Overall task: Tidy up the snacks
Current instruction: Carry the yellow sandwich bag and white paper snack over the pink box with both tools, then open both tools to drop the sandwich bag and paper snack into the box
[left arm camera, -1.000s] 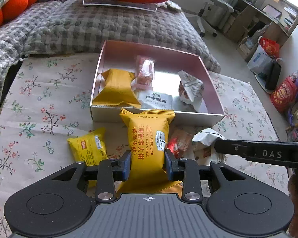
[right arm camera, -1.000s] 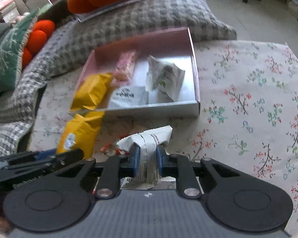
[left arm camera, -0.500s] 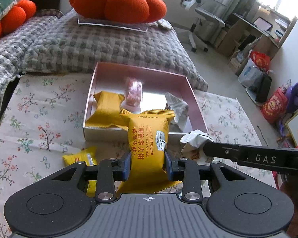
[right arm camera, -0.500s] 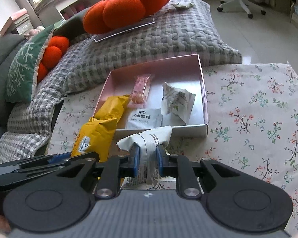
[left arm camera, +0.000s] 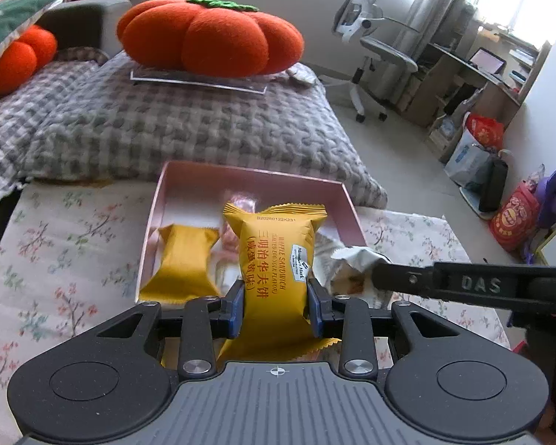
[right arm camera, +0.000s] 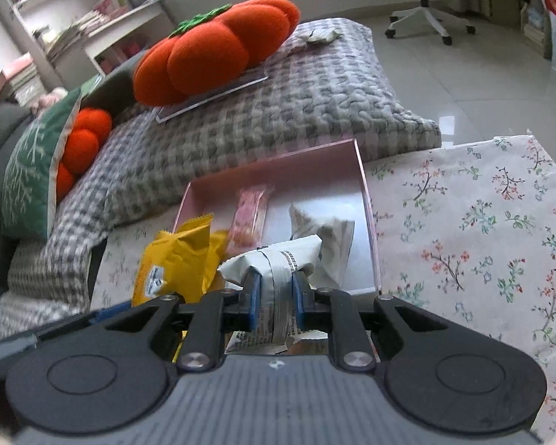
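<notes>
Both tongs are clamped on snacks: the left gripper pinches a yellow packet, the right gripper a white packet, both raised before the pink box at twelve o'clock. Each grip sits low on slippery wrapping, so a packet could slide out short of the box. Since a second ago both have lifted, and the box looks lower and nearer.

The yellow packet hides much of the pink box; the white packet's print is illegible.
</notes>
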The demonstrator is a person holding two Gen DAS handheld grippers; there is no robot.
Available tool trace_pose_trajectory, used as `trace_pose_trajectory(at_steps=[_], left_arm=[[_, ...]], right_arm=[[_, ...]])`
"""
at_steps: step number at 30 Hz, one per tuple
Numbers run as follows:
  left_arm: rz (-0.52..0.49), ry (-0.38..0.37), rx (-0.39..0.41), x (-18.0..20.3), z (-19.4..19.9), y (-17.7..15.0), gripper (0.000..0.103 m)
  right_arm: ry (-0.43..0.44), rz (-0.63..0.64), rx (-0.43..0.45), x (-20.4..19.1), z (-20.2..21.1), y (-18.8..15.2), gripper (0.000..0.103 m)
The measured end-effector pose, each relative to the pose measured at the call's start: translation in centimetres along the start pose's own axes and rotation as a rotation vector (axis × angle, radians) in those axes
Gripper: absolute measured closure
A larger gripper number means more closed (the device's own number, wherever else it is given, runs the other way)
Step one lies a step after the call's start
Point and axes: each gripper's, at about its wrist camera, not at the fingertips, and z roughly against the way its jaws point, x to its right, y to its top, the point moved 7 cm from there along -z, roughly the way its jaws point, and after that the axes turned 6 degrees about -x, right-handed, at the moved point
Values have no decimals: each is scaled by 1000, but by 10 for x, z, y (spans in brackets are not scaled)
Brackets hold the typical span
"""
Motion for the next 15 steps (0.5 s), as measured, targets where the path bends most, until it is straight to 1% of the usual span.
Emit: trace_pose_trajectory(at_steps=[4, 8, 15], left_arm=[[2, -6, 21, -7, -7, 14, 72], [25, -38, 8, -14, -25, 23, 71], [12, -25, 1, -12, -54, 28, 71]], right_arm=[[-9, -28, 17, 6, -10, 12, 87], [0, -62, 20, 11, -22, 23, 87], [-6, -81, 2, 16, -39, 28, 87]])
